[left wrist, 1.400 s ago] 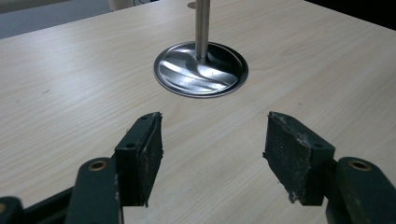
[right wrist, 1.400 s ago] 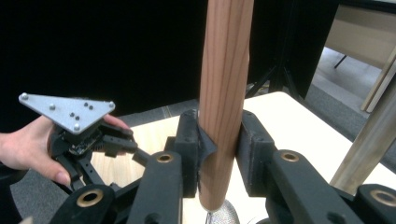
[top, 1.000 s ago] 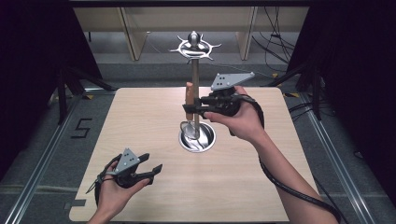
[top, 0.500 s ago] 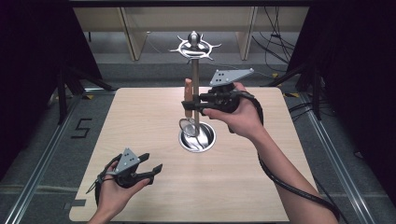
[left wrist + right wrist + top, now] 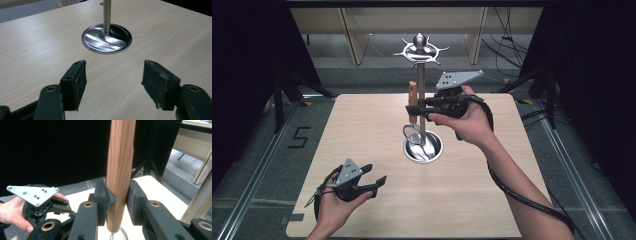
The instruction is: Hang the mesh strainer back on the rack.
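Note:
A utensil with a wooden handle [image 5: 412, 97] and a round shiny metal head [image 5: 413, 134] hangs upright just left of the metal stand's pole [image 5: 421, 80]. My right gripper [image 5: 414, 107] is shut on that handle [image 5: 121, 157], its pads pressing both sides low on the wood. The head hovers above the stand's round steel base [image 5: 434, 150]. A crown of hooks [image 5: 420, 50] tops the pole. My left gripper [image 5: 374, 182] rests low at the table's front left, open with nothing between its pads [image 5: 160, 83], facing the base [image 5: 100, 41].
The light wooden table [image 5: 362, 130] stands on a grey floor with metal rails on both sides. Pale furniture legs [image 5: 352, 35] stand behind the table's far edge. A black cable [image 5: 517, 195] trails from the right gripper along the forearm.

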Demonstrator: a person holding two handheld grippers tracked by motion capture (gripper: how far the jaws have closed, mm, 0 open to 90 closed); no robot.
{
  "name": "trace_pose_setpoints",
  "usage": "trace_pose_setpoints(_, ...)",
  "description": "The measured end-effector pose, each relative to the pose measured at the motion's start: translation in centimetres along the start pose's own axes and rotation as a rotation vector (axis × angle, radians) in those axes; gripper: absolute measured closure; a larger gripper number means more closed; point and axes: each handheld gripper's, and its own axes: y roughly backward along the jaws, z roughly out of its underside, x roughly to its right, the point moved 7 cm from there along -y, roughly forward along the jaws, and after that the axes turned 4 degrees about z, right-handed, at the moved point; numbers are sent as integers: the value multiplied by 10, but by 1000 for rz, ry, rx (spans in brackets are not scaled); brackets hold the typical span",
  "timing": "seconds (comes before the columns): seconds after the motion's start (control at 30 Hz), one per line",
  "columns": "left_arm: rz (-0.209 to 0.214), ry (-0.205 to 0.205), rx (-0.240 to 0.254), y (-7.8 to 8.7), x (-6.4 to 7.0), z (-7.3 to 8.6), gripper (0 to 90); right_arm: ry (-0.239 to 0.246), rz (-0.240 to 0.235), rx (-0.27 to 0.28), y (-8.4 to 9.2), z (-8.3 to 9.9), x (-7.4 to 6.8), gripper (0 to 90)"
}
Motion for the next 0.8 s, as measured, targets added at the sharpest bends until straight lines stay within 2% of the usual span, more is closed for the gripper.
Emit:
trace_pose_setpoints(0.23,0,9,2,0,0,0,349,-10,-7,6,0,-3,2,734)
trace_pose_setpoints(0.63,-3,-3,-1,0,-1,0,348,-6,-4,7,1,-10,3,733)
trace_pose_setpoints(0.8,-3,8,2,0,-1,0,347,-9,-6,7,-1,-12,3,734)
